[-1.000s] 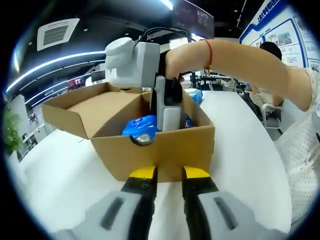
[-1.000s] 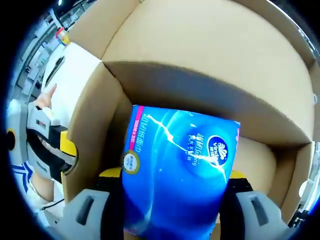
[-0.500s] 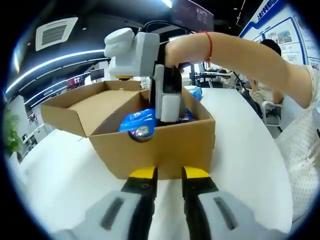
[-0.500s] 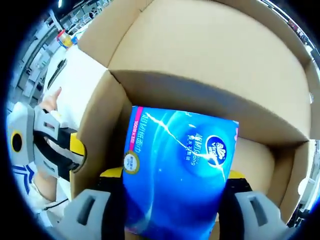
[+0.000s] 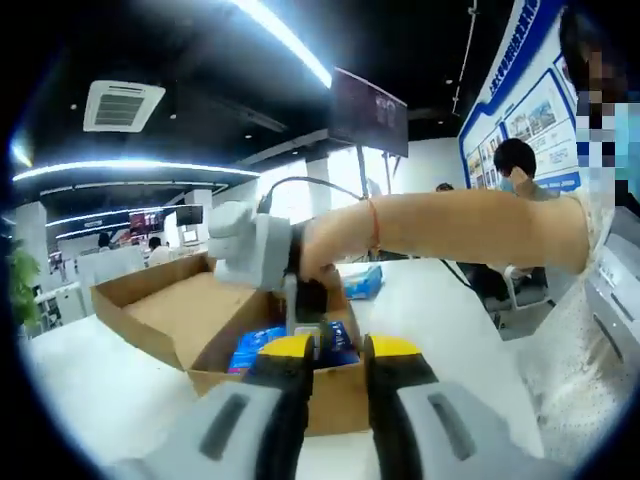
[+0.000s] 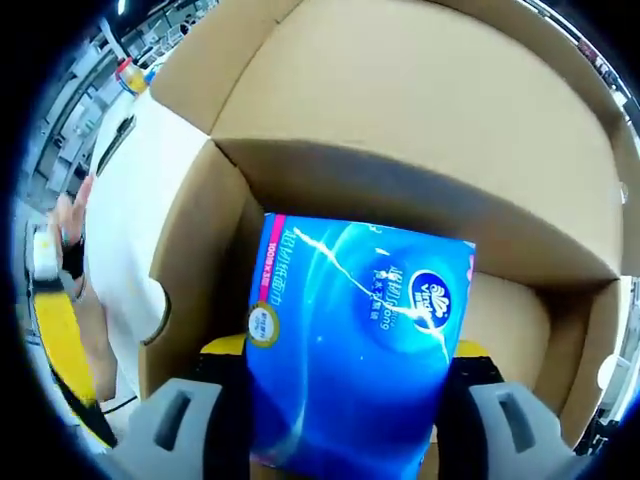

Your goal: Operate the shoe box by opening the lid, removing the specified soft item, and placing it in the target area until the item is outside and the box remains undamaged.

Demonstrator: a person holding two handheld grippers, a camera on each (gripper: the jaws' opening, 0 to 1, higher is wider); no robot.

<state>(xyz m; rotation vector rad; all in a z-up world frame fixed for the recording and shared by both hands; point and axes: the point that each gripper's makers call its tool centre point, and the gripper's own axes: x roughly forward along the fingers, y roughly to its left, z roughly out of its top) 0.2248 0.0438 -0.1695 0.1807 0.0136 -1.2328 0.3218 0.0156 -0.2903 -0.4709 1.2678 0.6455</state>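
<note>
jaws of right gripper [image 6: 340, 372] clamp blue tissue pack [image 6: 355, 340] inside shoe box [image 6: 420, 130].

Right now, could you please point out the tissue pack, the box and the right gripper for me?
tissue pack [image 6: 355, 340], right gripper view, middle of its blue face.
box [image 6: 400, 120], right gripper view, inside of the open lid.
right gripper [image 5: 300, 318], left gripper view, at its fingertips.

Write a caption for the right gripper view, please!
Right gripper clamps a blue tissue pack inside the open cardboard box.
</note>
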